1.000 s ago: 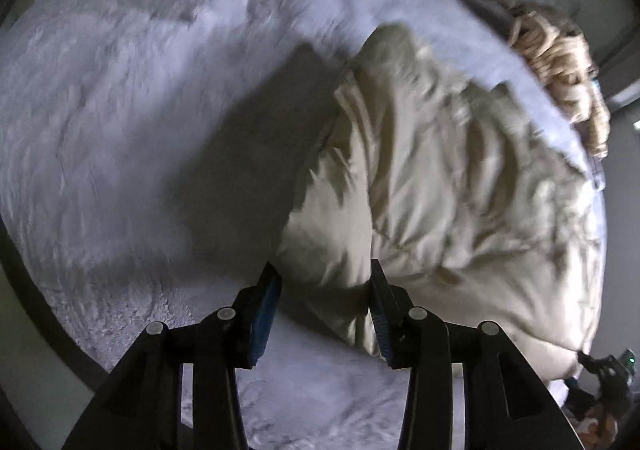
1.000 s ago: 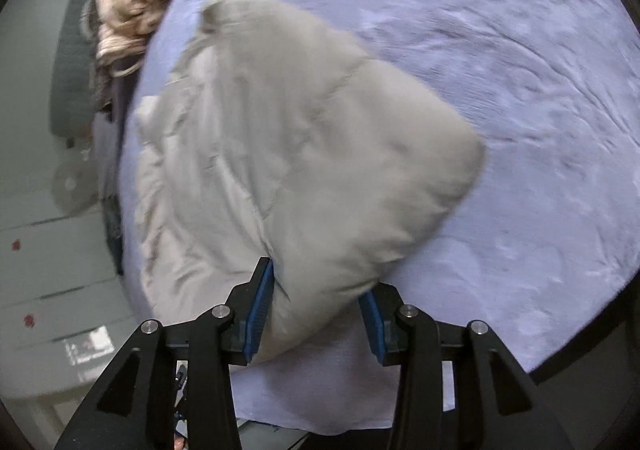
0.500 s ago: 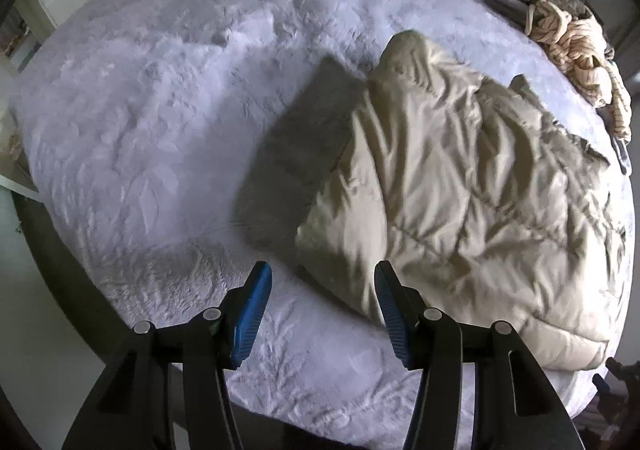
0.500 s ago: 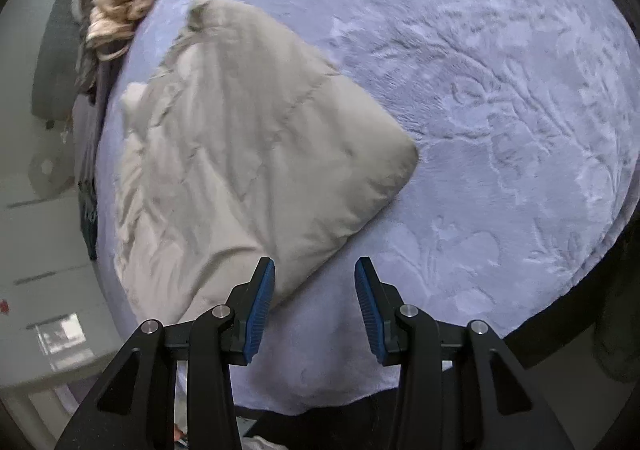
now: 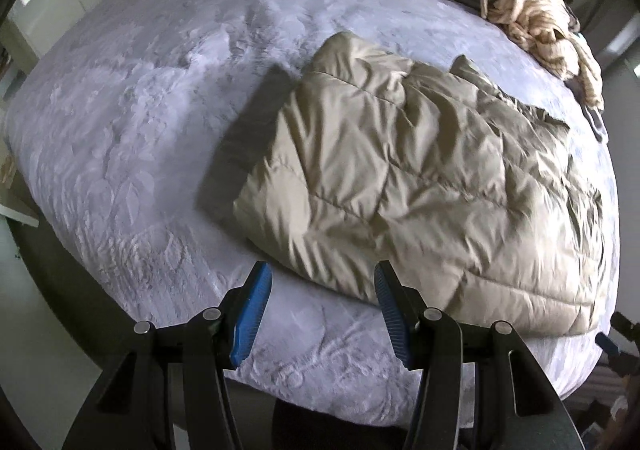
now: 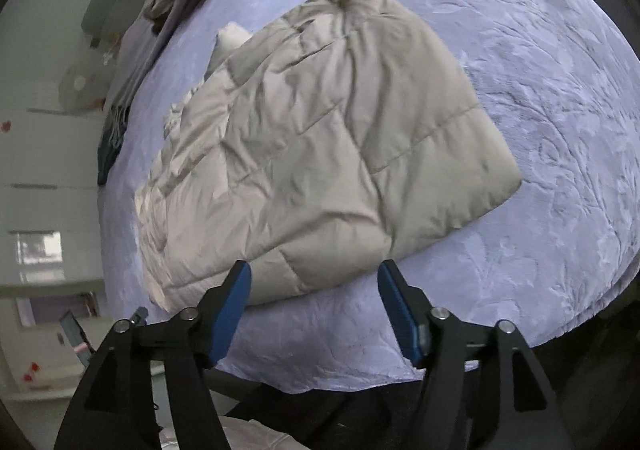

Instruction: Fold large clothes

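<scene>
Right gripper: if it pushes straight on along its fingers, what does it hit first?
Probably the near edge of the beige puffer jacket lying on the bed cover. The right gripper is open and empty; depth is unclear.

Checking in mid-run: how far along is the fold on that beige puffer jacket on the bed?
Done: the beige puffer jacket lies doubled over on the lilac bedspread, its near edge fairly square. In hand: nothing. The left gripper is open above that edge, and the right gripper, whose jaws have just been opening, is empty too. Left: the far end looks bunched and uneven, so probably some tidying or another fold.
</scene>
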`<action>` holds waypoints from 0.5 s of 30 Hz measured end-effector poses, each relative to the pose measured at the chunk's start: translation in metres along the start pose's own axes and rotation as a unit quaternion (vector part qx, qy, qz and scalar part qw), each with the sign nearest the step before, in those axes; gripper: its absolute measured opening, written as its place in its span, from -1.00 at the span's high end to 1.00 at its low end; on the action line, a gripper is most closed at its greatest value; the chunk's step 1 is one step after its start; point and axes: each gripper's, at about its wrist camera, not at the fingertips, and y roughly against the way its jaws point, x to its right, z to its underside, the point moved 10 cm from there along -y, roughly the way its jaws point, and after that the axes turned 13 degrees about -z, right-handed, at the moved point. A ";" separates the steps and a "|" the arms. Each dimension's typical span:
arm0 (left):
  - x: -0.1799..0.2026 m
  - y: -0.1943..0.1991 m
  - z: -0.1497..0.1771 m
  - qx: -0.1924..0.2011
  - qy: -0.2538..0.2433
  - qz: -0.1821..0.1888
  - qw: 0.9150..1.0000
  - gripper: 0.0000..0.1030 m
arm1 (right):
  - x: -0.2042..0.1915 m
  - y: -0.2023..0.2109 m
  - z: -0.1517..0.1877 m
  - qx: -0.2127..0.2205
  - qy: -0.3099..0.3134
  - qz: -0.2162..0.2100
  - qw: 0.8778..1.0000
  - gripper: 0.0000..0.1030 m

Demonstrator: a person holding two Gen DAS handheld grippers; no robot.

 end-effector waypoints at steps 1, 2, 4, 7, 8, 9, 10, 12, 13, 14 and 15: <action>0.002 0.002 0.003 0.001 -0.005 -0.002 1.000 -0.08 | 0.000 0.000 0.002 -0.002 0.005 0.001 1.000 -0.39; 0.003 0.004 0.004 0.002 -0.008 -0.002 1.000 -0.08 | -0.001 -0.001 0.006 -0.005 0.012 0.003 1.000 -0.39; 0.006 0.007 0.009 -0.001 -0.014 -0.002 1.000 -0.08 | -0.001 -0.001 0.012 -0.008 0.022 0.006 1.000 -0.41; 0.010 0.011 0.012 0.000 -0.021 0.000 1.000 -0.22 | -0.003 -0.004 0.017 -0.013 0.029 0.006 0.999 -0.49; 0.010 0.011 0.012 0.001 -0.025 -0.001 1.000 -0.44 | -0.003 -0.004 0.018 -0.013 0.031 0.007 0.999 -0.50; 0.011 0.013 0.011 0.007 -0.026 -0.004 1.000 -0.85 | -0.003 -0.003 0.018 -0.013 0.032 0.008 0.999 -0.50; 0.011 0.016 0.009 0.015 -0.026 -0.007 1.000 -0.92 | -0.004 -0.003 0.018 -0.013 0.033 0.009 0.999 -0.50; 0.013 0.018 0.004 0.021 -0.035 -0.006 0.999 -0.92 | -0.006 -0.003 0.018 -0.009 0.036 0.012 0.999 -0.50; 0.013 0.017 0.002 0.020 -0.038 -0.005 0.999 -0.92 | -0.008 -0.003 0.017 -0.007 0.036 0.014 0.999 -0.50; 0.013 0.017 -0.001 0.020 -0.041 -0.004 0.999 -0.92 | -0.009 -0.003 0.016 -0.005 0.036 0.015 0.999 -0.50; 0.013 0.016 -0.006 0.021 -0.045 -0.001 0.999 -0.92 | -0.012 -0.006 0.015 -0.004 0.036 0.015 0.999 -0.50</action>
